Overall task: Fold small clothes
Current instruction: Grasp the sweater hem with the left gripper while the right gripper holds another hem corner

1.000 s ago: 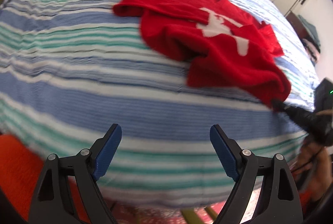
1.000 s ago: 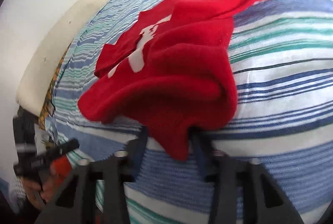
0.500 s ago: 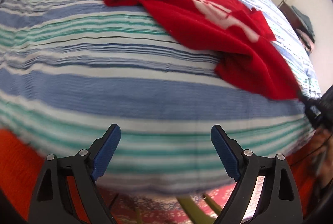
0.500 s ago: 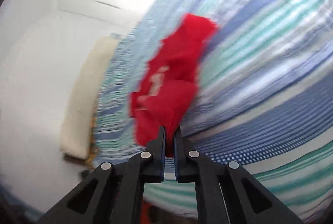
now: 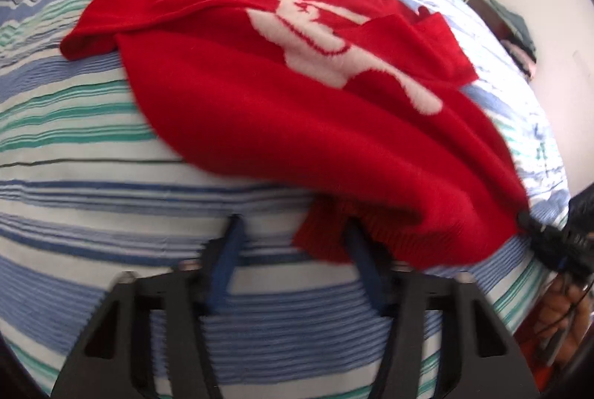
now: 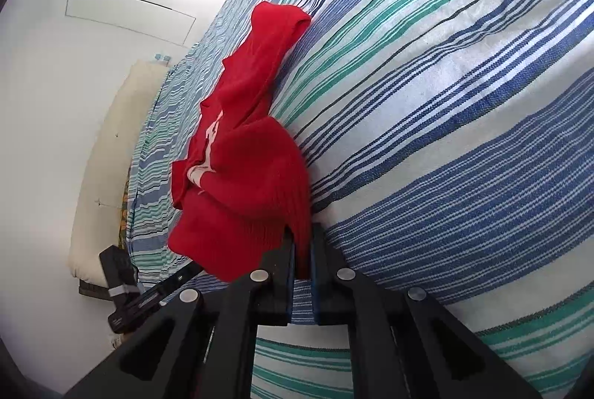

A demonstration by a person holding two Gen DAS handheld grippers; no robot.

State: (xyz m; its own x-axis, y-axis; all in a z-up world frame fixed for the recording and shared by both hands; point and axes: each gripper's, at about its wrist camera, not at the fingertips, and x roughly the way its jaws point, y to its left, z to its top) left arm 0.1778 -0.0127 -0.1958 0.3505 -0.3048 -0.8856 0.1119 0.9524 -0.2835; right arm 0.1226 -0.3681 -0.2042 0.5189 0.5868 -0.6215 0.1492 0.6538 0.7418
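— Red fuzzy knitted sweater (image 5: 297, 124) with the white figure on its chest, where did it lie?

— On the bed, over the blue, green and white striped bedspread (image 5: 92, 198). In the left wrist view it spread from about ten o'clock, where one sleeve ended, down to four o'clock, where the hem was drawn out to a point.

— Who had hold of that point?

— The right gripper (image 6: 302, 250). Its jaws stood almost together, pinching a corner of the ribbed hem between the blue pads; the cloth bunched up right above them toward twelve o'clock in its own view.

— And the other one?

— The left gripper (image 5: 293, 235) was blurred, at six o'clock in its own picture. Its jaws had just been closing and stood at a middling width. The ribbed edge of the hem lay in the gap, against the right-hand finger (image 5: 362, 250); the other finger was over bare bedspread. I could not tell whether the pads were pressing the cloth.

— Anything else in the room?

— A long cream cushion (image 6: 111, 161) along the bed's far edge, at nine o'clock in the right wrist view, against a white wall (image 6: 55, 46).
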